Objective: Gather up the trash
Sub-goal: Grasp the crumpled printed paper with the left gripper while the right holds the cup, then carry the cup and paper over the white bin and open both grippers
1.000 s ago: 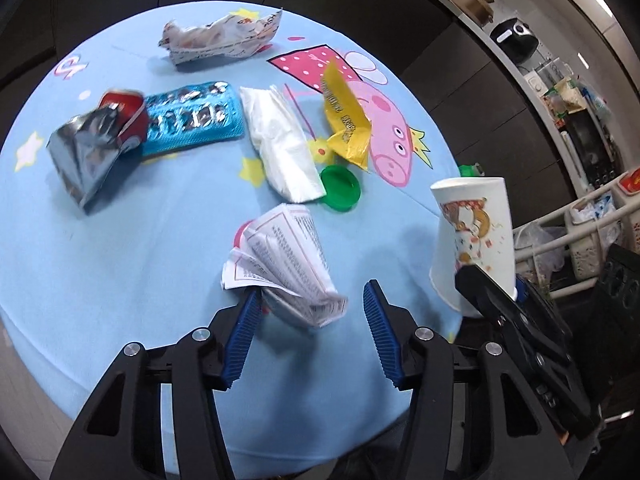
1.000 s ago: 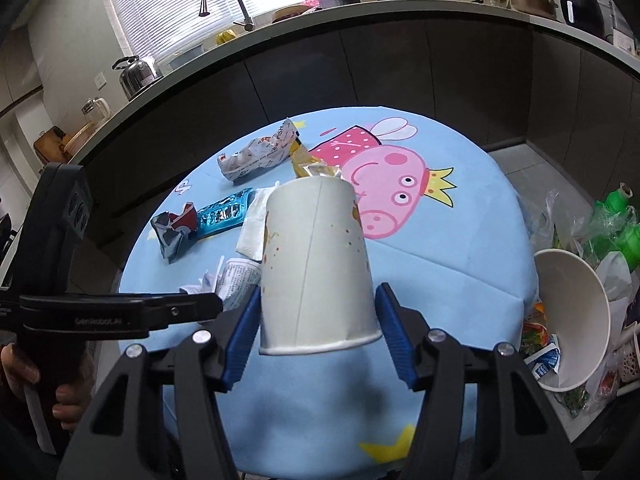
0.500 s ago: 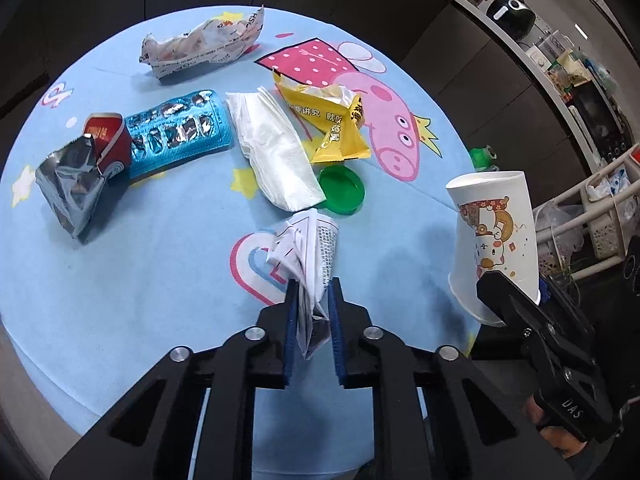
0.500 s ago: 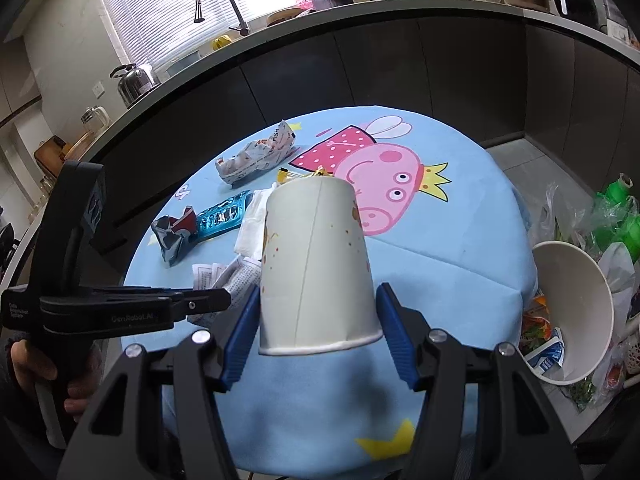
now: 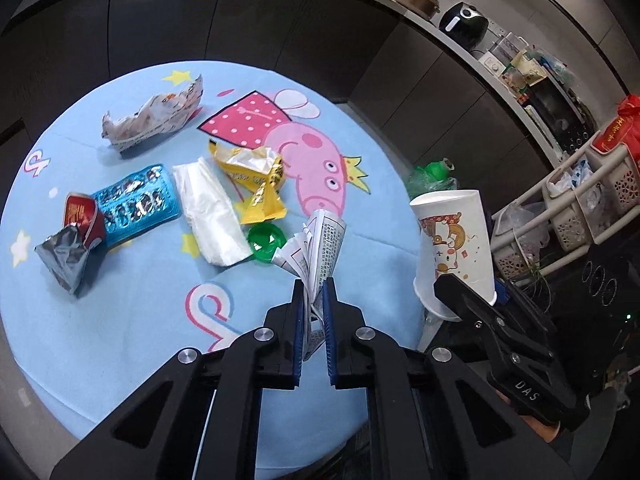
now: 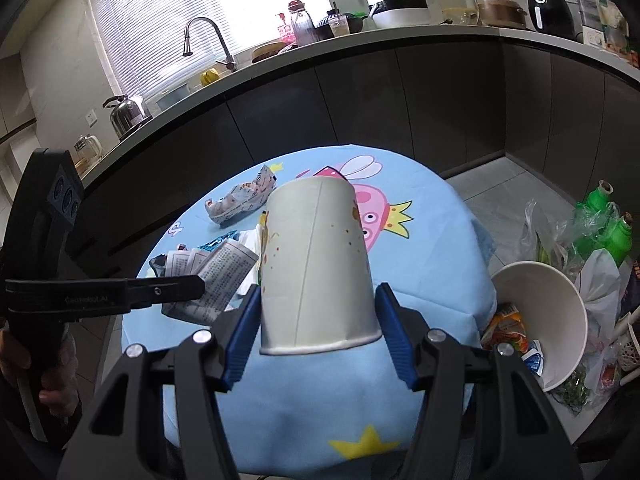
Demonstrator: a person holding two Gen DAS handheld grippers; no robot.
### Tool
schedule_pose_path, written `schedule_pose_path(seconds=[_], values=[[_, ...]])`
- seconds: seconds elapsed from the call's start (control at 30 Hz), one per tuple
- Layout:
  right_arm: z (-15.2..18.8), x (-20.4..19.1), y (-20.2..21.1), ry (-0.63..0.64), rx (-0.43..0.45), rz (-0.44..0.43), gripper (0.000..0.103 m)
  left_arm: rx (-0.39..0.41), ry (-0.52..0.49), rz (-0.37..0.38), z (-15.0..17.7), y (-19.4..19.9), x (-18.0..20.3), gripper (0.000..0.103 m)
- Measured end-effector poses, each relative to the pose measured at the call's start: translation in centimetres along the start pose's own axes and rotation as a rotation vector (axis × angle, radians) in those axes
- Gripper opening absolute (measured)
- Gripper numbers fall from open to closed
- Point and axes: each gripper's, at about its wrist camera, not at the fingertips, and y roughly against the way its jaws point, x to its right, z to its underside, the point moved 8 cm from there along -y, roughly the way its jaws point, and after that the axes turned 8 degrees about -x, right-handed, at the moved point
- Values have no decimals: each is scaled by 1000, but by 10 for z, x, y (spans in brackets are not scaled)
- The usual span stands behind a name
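Kitchen worktop under a blue cloth (image 5: 120, 320): left tool (image 5: 313, 300) closing on a printed leaflet (image 5: 320, 240), right tool (image 6: 318, 320) gripping a paper cup (image 6: 316, 264); beyond the leaflet, wrappers (image 5: 152, 120) and a green lid (image 5: 266, 240) await collection.

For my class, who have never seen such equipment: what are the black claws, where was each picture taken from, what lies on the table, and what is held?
No robot: a person holds two hand-held grippers, each with a camera looking along its fingers. The left gripper, its jaws closing, pinches a folded printed leaflet. The right gripper clamps an upside-down paper cup. On the blue cartoon tablecloth lie a blister pack, a white tissue packet, a yellow wrapper, a green lid, a crumpled paper wrapper and a foil-lined red packet.
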Motion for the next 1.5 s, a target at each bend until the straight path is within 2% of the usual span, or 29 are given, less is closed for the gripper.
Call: schedule_pose_path(seconds=[0.3, 0.5, 0.67, 0.97, 1.13, 1.5], values=[[-7, 53, 33, -79, 71, 75, 58, 23, -121, 59, -29, -1, 62, 8], [-5, 92, 47, -134, 100, 117, 59, 7, -210, 97, -43, -13, 111, 8], [6, 129, 53, -202, 114, 139, 59, -26, -282, 136, -51, -35, 151, 8], [34, 195, 43, -315, 91, 171, 59, -114, -340, 188, -65, -94, 203, 8], [48, 223, 25, -360, 58, 185, 59, -156, -368, 198, -68, -132, 223, 8], [70, 266, -12, -413, -16, 226, 61, -265, -387, 125, -68, -202, 226, 9]])
